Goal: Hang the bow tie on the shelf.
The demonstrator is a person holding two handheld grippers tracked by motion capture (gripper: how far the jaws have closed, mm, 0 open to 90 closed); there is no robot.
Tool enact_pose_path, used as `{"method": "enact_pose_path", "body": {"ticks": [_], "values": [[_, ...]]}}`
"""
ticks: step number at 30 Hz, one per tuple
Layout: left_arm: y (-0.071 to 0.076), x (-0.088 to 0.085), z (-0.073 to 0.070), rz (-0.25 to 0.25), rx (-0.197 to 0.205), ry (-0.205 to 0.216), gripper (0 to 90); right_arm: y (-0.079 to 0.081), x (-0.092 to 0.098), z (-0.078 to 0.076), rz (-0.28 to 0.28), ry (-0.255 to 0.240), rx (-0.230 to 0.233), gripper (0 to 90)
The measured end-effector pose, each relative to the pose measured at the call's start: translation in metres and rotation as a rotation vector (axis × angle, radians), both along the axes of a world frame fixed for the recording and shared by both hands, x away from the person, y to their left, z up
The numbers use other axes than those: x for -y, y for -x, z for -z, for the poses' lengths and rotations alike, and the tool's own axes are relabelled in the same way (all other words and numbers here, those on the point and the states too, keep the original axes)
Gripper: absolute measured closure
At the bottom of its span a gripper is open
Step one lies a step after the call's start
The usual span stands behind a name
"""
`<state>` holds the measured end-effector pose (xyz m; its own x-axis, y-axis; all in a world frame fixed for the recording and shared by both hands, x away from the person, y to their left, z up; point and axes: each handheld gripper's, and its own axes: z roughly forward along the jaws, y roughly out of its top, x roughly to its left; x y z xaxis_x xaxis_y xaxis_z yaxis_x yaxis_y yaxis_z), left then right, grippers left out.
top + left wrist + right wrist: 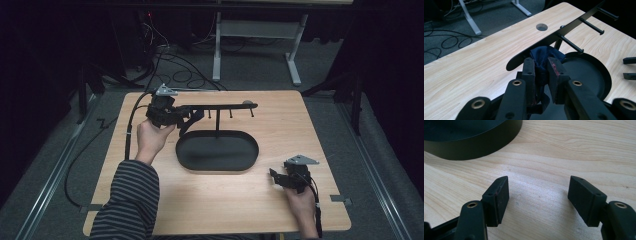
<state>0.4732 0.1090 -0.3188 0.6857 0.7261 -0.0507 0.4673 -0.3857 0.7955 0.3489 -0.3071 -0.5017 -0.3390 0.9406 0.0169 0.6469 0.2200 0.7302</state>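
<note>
Light wood table (240, 200) on grey carpet, dark room, cables (175, 75) behind. Black oval tray (217, 150) with a pegged rack (225, 106) above. Dark blue cloth (544, 56), crumpled, sits under the rack's left end, clamped in the left gripper (541, 72). Right gripper (537, 195) rests spread wide, nothing between its jaws, near the tray.
</note>
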Motion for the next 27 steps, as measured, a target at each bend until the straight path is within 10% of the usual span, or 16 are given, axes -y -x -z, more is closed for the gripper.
{"method": "enact_pose_path", "body": {"ticks": [27], "values": [[0.005,-0.01,0.001,-0.036,0.018,0.045,65.3,0.0,-0.001,0.0,0.002,0.003,0.0,34.9]]}}
